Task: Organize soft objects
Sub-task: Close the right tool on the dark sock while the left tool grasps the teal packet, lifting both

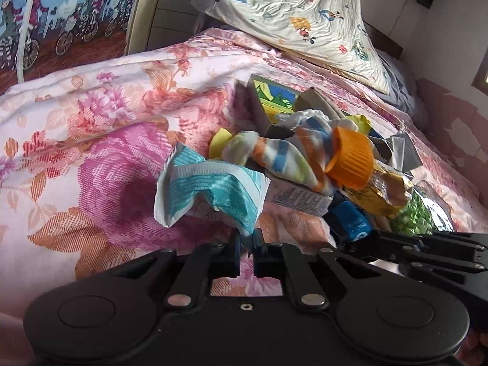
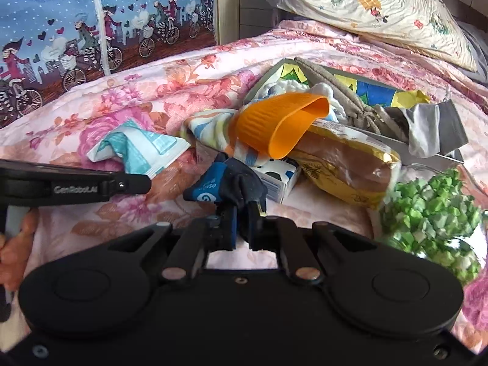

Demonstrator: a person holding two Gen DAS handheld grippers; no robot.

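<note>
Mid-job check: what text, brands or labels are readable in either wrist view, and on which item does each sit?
"GenRobot.AI": on the side of the left gripper, seen from the right wrist.
"esse" (partial, upside down) plus a white swirl logo: on the dark blue sock pinched in the right gripper.
Teal-and-white packet: print too small to read.
Small carton: fine print blurred.
Yellow bag: markings unreadable.

The bedspread (image 2: 128,100) is woven cloth with a matt floral weave. The orange cup (image 2: 274,122) looks like ribbed, smooth, soft plastic. The yellow packet (image 2: 344,164) is glossy, crinkled film. The striped sock (image 1: 283,155) is soft knit. The teal-and-white packet (image 1: 210,189) is creased and matt. Both grippers are matt black plastic.
</note>
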